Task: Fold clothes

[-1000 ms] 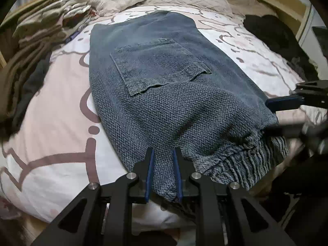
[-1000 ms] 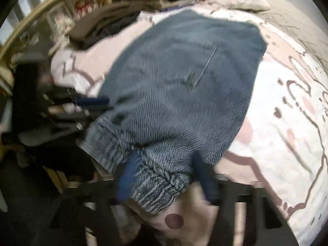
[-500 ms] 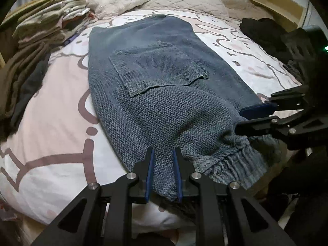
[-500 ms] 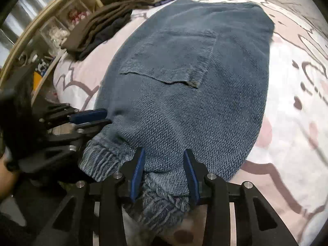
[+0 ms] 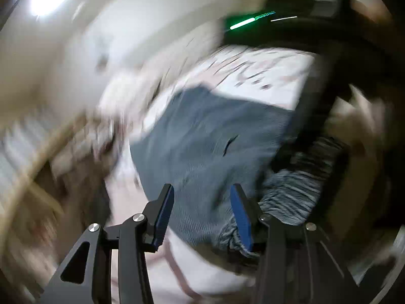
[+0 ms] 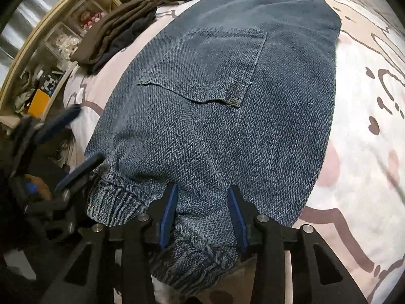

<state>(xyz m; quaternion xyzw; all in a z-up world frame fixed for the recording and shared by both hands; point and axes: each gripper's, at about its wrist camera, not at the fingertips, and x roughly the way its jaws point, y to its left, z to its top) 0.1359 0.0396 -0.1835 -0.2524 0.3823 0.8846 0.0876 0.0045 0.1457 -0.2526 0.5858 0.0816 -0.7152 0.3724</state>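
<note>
blue trousers lie flat on the bed for folding; right gripper straddles the waistband unclenched, left gripper, blurred, seemingly empty, is opening.

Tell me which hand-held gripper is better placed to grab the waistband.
Probably the right hand-held gripper: its jaws straddle the waistband of the blue pants. The left hand-held gripper, jaws opening, sits off the cuff edge.
</note>
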